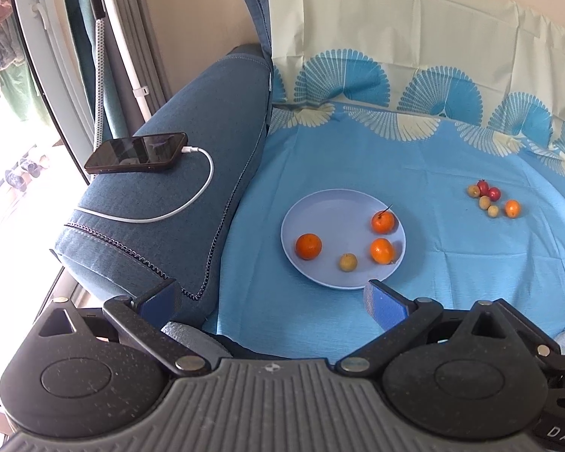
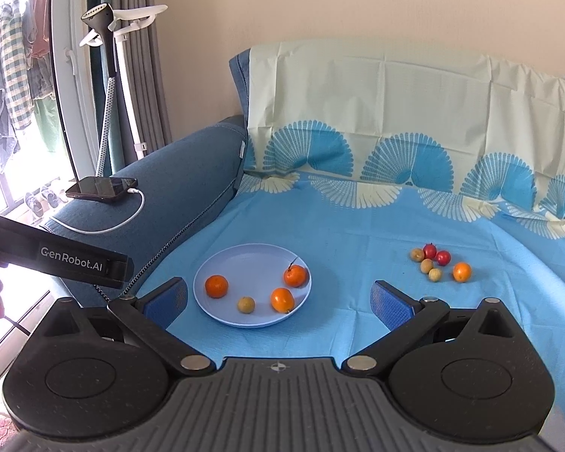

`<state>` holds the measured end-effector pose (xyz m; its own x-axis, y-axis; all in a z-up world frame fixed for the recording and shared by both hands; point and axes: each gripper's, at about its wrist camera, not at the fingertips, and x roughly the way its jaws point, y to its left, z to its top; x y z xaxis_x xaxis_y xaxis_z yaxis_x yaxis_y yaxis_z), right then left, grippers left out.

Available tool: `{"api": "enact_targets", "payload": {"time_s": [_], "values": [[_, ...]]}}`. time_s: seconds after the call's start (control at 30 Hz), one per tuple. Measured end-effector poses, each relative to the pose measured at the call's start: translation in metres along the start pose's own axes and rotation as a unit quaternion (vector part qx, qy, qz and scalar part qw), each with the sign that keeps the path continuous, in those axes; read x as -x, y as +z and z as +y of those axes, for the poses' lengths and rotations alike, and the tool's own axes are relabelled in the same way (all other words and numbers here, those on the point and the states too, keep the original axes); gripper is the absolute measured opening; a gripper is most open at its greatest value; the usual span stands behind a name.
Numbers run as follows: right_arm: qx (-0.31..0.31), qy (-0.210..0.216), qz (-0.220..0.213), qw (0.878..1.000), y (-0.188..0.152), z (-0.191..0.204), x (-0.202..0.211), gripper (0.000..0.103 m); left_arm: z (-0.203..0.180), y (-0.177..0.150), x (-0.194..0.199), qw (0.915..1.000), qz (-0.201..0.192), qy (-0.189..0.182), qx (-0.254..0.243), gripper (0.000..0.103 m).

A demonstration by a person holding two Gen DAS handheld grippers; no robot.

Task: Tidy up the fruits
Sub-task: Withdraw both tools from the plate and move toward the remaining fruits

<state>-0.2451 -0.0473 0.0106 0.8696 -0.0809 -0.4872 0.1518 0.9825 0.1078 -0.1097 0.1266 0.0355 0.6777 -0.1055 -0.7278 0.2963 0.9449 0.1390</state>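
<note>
A pale blue plate [image 1: 331, 207] [image 2: 245, 260] lies on the blue cloth. It holds three oranges [image 1: 308, 246] [image 2: 216, 286] and one small tan fruit [image 1: 347, 262] [image 2: 246, 304]. To its right, loose on the cloth, sits a cluster of small tan fruits [image 1: 484, 202] [image 2: 427, 265], two red fruits [image 1: 487, 190] [image 2: 436, 254] and one orange [image 1: 512, 208] [image 2: 462, 271]. My left gripper [image 1: 273, 299] is open, held near the plate's front edge, empty. My right gripper [image 2: 278, 301] is open and empty, hovering in front of the plate.
A black phone [image 1: 136, 152] [image 2: 101, 189] on a white charging cable [image 1: 192, 203] rests on the blue sofa armrest [image 1: 192, 132] at left. The left gripper's body [image 2: 56, 260] crosses the right wrist view's left edge. A garment steamer stand [image 2: 105, 75] stands by the curtain.
</note>
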Motion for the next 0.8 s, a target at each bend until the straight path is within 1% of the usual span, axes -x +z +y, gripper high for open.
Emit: {"api": "enact_targets", "payload": {"time_s": [0.2, 0.4, 0.8], "values": [[-0.017, -0.003, 0.016, 1.000, -0.002, -0.012, -0.019, 0.102, -0.009, 0.014, -0.018, 0.9999, 0.017, -0.002, -0.001, 0.103], [-0.041, -0.020, 0.024, 0.999, -0.001, -0.034, -0.033, 0.102, -0.028, 0.027, -0.035, 0.9995, 0.026, -0.007, -0.014, 0.103], [-0.098, -0.084, 0.031, 0.991, -0.007, -0.095, -0.065, 0.102, -0.080, 0.053, -0.070, 0.9980, 0.039, -0.018, -0.046, 0.103]]}}
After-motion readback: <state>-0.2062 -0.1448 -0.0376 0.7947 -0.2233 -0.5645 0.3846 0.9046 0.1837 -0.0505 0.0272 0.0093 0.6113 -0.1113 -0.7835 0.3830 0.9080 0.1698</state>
